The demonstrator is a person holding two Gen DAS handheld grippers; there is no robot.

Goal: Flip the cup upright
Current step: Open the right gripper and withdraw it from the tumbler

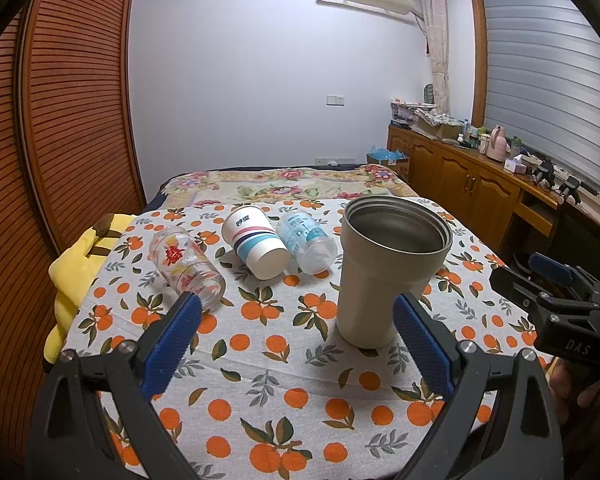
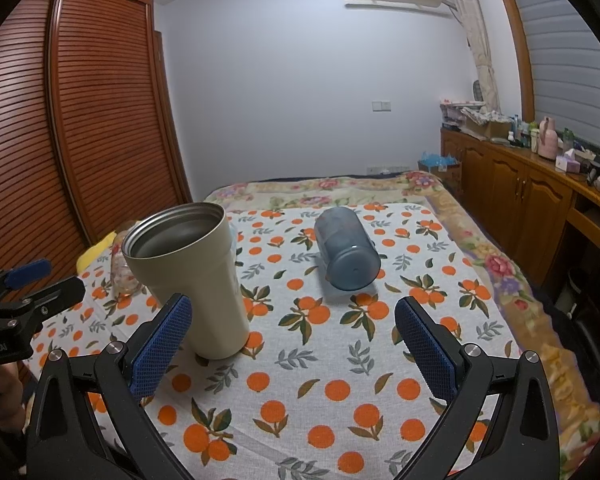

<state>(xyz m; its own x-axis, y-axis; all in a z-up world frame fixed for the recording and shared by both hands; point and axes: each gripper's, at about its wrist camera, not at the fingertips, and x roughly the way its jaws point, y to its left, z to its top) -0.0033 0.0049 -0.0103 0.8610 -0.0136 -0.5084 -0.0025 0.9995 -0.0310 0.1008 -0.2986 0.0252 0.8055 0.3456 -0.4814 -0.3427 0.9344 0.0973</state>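
Note:
A beige metal tumbler [image 1: 384, 272] stands upright on the orange-print cloth; it also shows in the right wrist view [image 2: 196, 280]. My left gripper [image 1: 296, 344] is open and empty, just in front and left of the tumbler. A glass [image 1: 186, 266], a striped paper cup [image 1: 254, 242] and a clear printed cup [image 1: 310, 242] lie on their sides behind. My right gripper [image 2: 292, 344] is open and empty, with a blue translucent cup [image 2: 346, 248] lying on its side ahead of it. The right gripper also shows at the left view's right edge [image 1: 548, 284].
The cloth-covered table [image 1: 284, 392] stands in front of a floral bed [image 1: 284, 184]. A yellow plush [image 1: 80, 272] lies at the table's left edge. A wooden wardrobe [image 1: 60, 120] is at the left, a cluttered wooden cabinet [image 1: 480, 176] at the right.

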